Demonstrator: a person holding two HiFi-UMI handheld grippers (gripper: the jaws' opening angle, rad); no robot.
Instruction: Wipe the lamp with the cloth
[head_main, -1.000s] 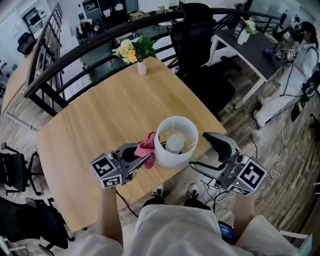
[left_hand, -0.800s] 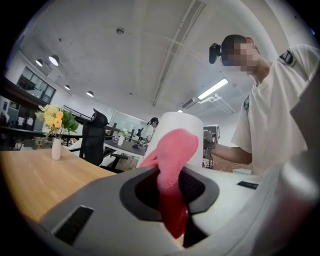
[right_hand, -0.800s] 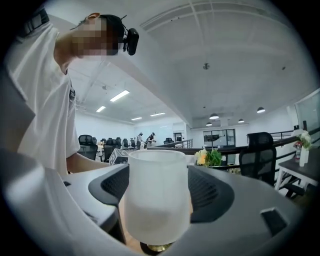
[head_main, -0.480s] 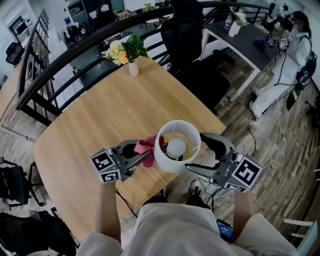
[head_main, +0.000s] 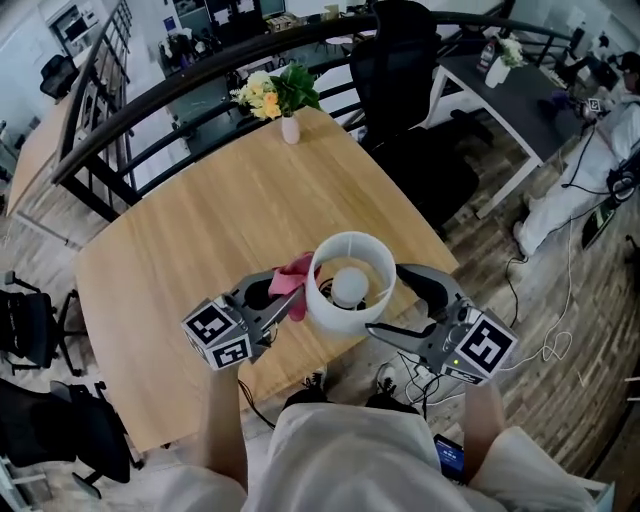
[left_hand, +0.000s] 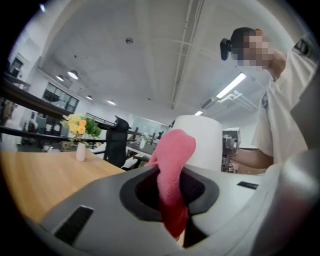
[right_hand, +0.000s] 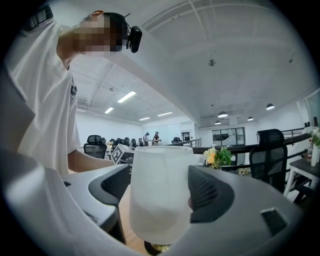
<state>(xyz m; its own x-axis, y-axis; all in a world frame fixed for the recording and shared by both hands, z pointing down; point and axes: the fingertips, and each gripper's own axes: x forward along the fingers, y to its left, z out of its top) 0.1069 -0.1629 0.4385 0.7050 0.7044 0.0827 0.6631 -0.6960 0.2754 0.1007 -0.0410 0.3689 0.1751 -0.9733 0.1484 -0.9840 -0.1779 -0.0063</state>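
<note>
A person works at a wooden tabletop (head_main: 200, 230) with a two-jaw tool in each hand, tending a small lamp (head_main: 335, 312) that stands upright close to the near edge, toward the near right corner. Seen from above, its white shade (head_main: 372, 300) is open at the top and the round bulb (head_main: 348, 286) shows inside.

The left gripper (head_main: 293, 300) is clenched on a pink cloth (head_main: 292, 275), which sticks up out of the closed jaws. The cloth's loose end rests against the left side of the shade.

From the other side, the right gripper (head_main: 388, 300) reaches in almost level. Its jaws have just been opening and now stand wide with the shade between them. In the right gripper view both pads lie against the sides of the shade, grasping it.

At the tabletop's far corner stands a small white vase of yellow flowers (head_main: 278, 98), well apart from the lamp. A black office chair (head_main: 400, 60) sits beyond the far right edge.
</note>
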